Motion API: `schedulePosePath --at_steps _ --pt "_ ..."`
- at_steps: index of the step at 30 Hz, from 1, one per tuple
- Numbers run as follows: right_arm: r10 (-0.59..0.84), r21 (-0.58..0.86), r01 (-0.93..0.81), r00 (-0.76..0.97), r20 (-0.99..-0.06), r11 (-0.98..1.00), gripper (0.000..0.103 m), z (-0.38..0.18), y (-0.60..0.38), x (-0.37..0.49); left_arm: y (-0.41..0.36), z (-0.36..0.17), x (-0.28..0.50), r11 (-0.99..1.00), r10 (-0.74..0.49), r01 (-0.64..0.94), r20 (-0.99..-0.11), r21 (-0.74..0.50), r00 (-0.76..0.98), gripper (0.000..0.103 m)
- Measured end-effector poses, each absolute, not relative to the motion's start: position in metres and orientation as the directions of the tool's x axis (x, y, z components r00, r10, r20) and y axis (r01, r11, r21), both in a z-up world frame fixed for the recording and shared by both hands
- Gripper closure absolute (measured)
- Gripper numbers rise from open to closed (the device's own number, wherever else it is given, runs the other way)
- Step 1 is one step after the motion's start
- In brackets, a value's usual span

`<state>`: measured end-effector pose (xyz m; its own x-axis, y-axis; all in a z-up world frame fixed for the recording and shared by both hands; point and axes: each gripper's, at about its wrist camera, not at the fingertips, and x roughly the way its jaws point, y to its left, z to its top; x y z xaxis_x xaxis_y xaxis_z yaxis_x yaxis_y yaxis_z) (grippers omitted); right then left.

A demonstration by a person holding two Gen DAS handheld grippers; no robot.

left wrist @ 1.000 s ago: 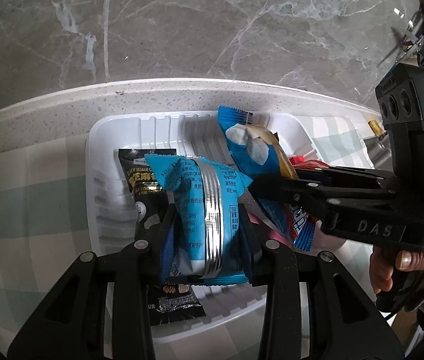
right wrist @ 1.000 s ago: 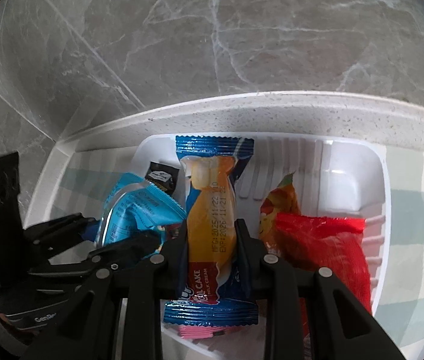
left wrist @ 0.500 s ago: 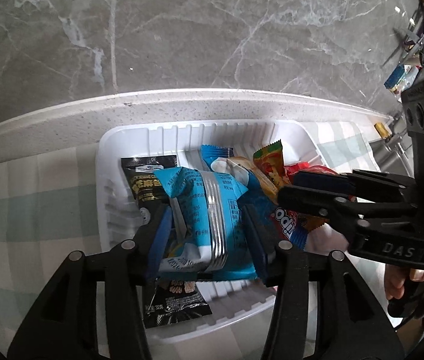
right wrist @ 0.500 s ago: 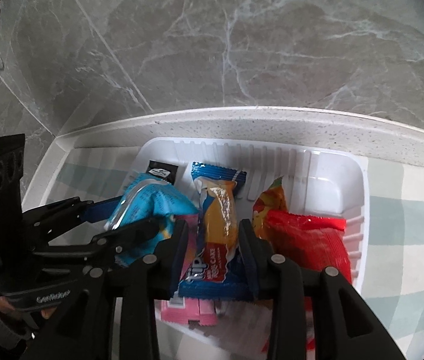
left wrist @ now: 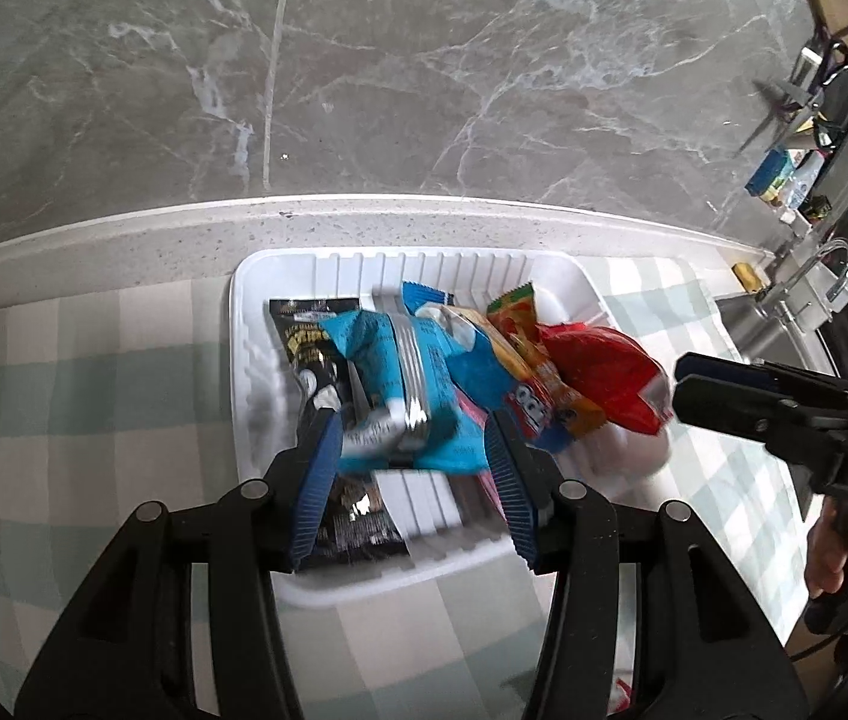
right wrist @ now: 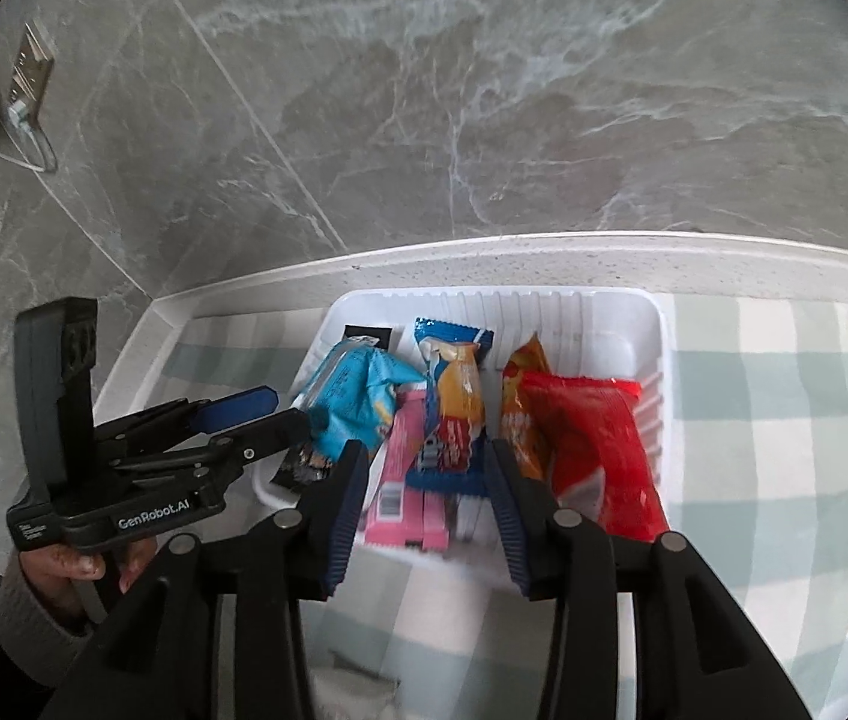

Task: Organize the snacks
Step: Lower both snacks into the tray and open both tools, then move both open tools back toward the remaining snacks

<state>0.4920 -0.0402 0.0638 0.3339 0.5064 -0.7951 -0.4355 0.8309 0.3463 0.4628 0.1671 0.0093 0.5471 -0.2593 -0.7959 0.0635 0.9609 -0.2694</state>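
The white tray [left wrist: 255, 360] sits on the green-and-white checked cloth [left wrist: 93, 390], close to the pale speckled ledge [left wrist: 183, 234] under the grey marble wall [left wrist: 424, 60], and it is packed with snacks. From the left wrist view, the left gripper [left wrist: 411, 462] hangs over the tray's near edge with its 2 blue-padded fingers [left wrist: 318, 480] spread wide; nothing is pinched between them. The light blue packet [left wrist: 399, 384] lies just beyond the pads, looking loose, resting over the black packet [left wrist: 309, 354] at the tray's left side. Next to it lies the blue cake bar [left wrist: 484, 372], then the orange packet [left wrist: 532, 354], then the red packet [left wrist: 604, 372] towards the right wall of the tray.

Switch to the right wrist view: the right gripper [right wrist: 424, 480] is also wide apart, its pads [right wrist: 511, 504] either side of the tray's near rim, gripping nothing. Straight ahead lies the blue cake bar [right wrist: 454, 408], with a pink packet [right wrist: 402, 480] beside and partly under it. The light blue packet [right wrist: 351, 396] sits to the left, the orange packet [right wrist: 520, 414] and red packet [right wrist: 598, 450] to the right. The left gripper [right wrist: 267, 414] shows at the left, its tips at the tray's edge beside the light blue packet, a hand [right wrist: 72, 564] wrapped round its handle.
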Motion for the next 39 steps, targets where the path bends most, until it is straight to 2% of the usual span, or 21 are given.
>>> schedulePosePath --at_steps 10,18,25,39 --pt "0.486 0.354 -0.371 0.367 -0.794 0.859 0.054 0.078 -0.086 0.433 0.151 0.024 0.398 0.953 -0.297 0.111 -0.8 -0.281 0.522 0.053" --pt "0.448 0.364 -0.273 0.382 -0.809 0.89 0.048 0.067 -0.132 0.385 0.119 0.005 0.343 0.935 -0.355 0.168 -0.833 -0.313 0.424 0.05" --pt "0.422 0.367 -0.212 0.367 -0.829 0.906 0.048 0.049 -0.158 0.342 0.103 -0.007 0.305 0.928 -0.371 0.195 -0.85 -0.319 0.374 0.05" --pt "0.502 0.415 -0.335 0.239 -0.831 0.846 0.048 0.028 -0.113 0.284 0.083 -0.021 0.233 0.892 -0.391 0.335 -0.89 -0.304 0.233 0.05"
